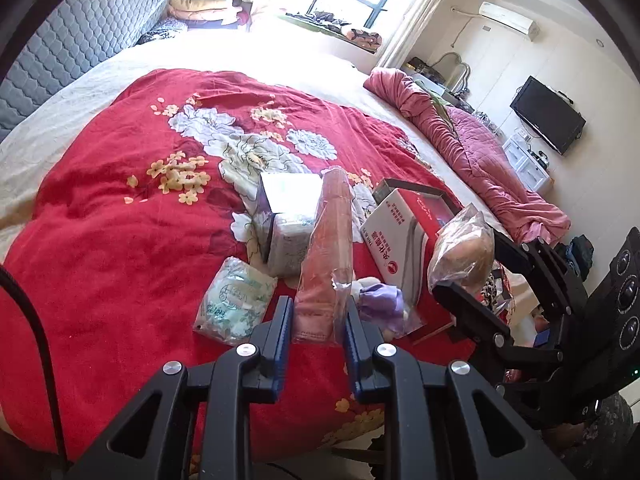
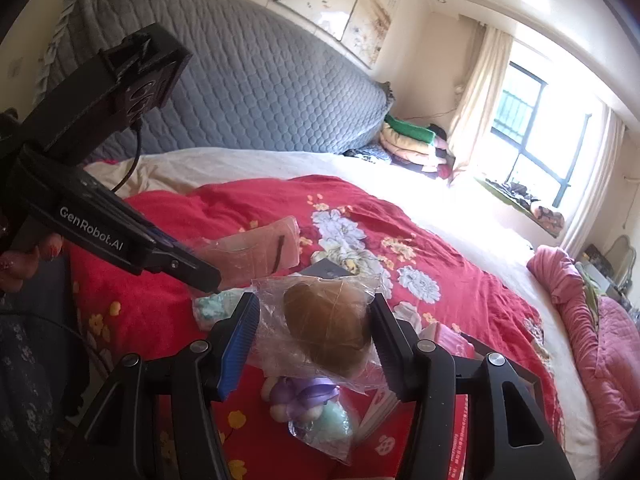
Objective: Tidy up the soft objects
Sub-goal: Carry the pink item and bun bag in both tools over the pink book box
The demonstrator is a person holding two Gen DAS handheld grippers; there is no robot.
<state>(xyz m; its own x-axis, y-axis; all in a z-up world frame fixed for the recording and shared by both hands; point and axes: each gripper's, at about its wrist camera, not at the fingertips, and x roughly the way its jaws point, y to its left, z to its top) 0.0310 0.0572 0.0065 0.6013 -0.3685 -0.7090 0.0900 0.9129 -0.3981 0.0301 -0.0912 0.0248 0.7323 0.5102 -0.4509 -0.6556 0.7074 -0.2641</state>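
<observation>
Your left gripper (image 1: 318,320) is closed narrowly on a long pink item in a clear plastic bag (image 1: 330,240); the blue pads press both sides of its near end at lower centre of the left wrist view. The bag stands up and away from the jaws, lifted clear of the red floral blanket (image 1: 120,220). In the right wrist view this gripper enters from the left edge, angled downward, with your fingers (image 2: 24,256) wrapped on its handle at far left.

Below it on the blanket, from left to right, lie a pale green packet (image 1: 236,300), a grey box (image 1: 286,216), a purple and white plush in plastic (image 1: 380,300) and a red and white carton (image 1: 400,232).

Your right gripper (image 2: 314,336) grips a brown rounded soft object in a crinkled clear bag (image 2: 326,322). Its jaws stand fairly wide, one pad against each side of the bundle, at centre of the right wrist view. The bundle is raised above the plush. In the left wrist view this gripper sits at right, pointing toward upper left.
</observation>
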